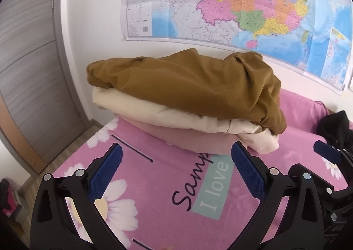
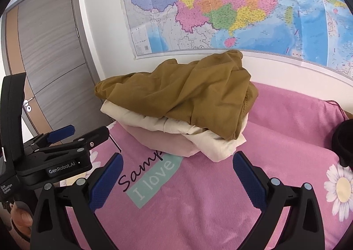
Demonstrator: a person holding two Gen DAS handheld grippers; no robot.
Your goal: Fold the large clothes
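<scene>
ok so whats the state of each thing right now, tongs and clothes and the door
left tongs: open, empty
right tongs: open, empty
brown garment: folded loosely, top of the pile
cream garment: folded, under the brown one
pink garment: folded, bottom of the pile
door: closed
black garment: unfolded heap, apart from the pile

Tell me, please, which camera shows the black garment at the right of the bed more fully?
The left wrist view: the black garment shows as a crumpled heap on the pink bedspread, behind the right claw. The right wrist view catches only a dark sliver at its edge.
</scene>
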